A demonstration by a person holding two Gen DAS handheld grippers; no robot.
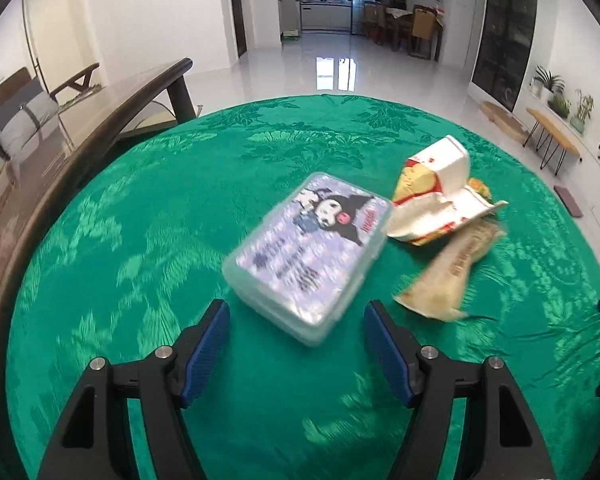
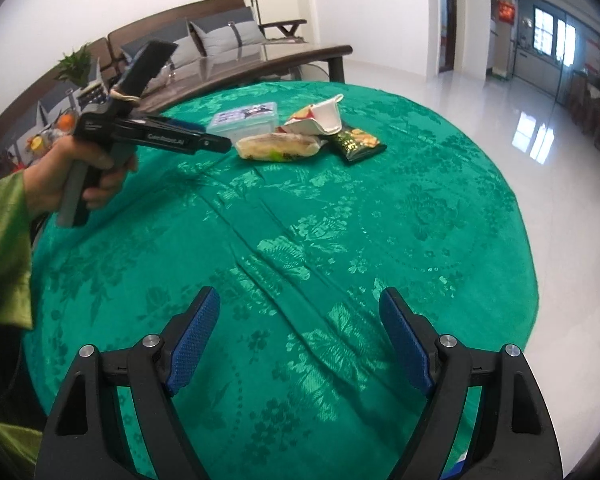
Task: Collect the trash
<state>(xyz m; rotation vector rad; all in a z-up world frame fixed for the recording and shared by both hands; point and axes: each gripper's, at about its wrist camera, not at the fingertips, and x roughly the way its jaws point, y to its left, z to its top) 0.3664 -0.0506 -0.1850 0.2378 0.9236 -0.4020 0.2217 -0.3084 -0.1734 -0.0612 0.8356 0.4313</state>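
Only the right wrist view shows the green snack bag (image 2: 356,143) — both grippers' jaws wide, empty.

So on the green tablecloth (image 2: 420,208) I count four things total, all bunched past the left gripper (image 1: 296,316) tips. One clear plastic box (image 1: 308,256) with a cartoon sticker, dead ahead of its open fingers. Then three bits of trash just right of that: one torn white-and-red carton (image 1: 440,192), one beige wrapper (image 1: 448,272), and one dark green snack bag (image 2: 356,144). Two grippers, counting the right gripper (image 2: 300,344), nothing between either pair of fingers.
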